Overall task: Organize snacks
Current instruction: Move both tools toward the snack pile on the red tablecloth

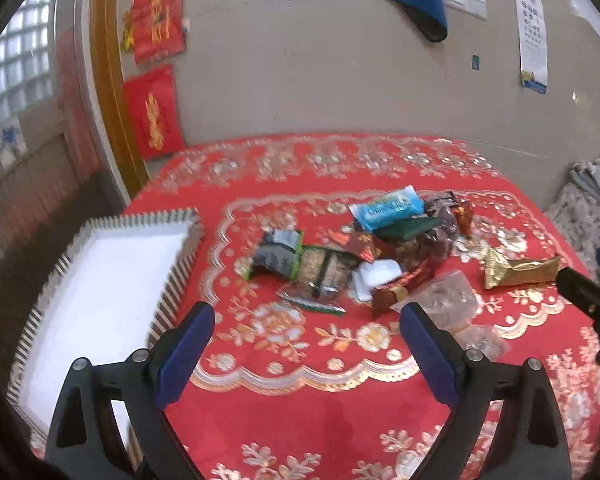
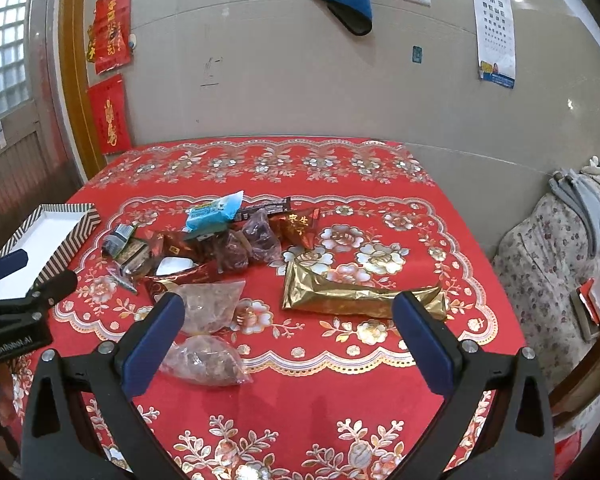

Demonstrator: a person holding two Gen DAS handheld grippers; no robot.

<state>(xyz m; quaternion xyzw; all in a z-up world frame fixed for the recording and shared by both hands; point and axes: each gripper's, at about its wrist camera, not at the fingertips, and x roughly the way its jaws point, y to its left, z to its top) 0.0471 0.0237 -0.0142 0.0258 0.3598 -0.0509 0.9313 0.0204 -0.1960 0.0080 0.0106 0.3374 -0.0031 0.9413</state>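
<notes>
A pile of snack packets [image 1: 363,252] lies mid-table on the red cloth; it also shows in the right wrist view [image 2: 204,244]. It holds a light blue packet [image 1: 387,208], dark red and green packets and a white one. A gold foil bag [image 2: 351,292] lies apart to the right, also in the left wrist view [image 1: 519,268]. Two clear bags of nuts [image 2: 208,356] lie nearest. An empty striped white tray [image 1: 100,292] stands at the left. My left gripper [image 1: 307,316] is open and empty above the cloth. My right gripper [image 2: 288,312] is open and empty, short of the gold bag.
The table [image 2: 300,420] has a red floral cloth and stands against a beige wall. A chair with floral cover [image 2: 547,264] stands at the right. A wooden door frame [image 1: 112,92] is at the left. The left gripper's body [image 2: 16,312] shows at the right view's left edge.
</notes>
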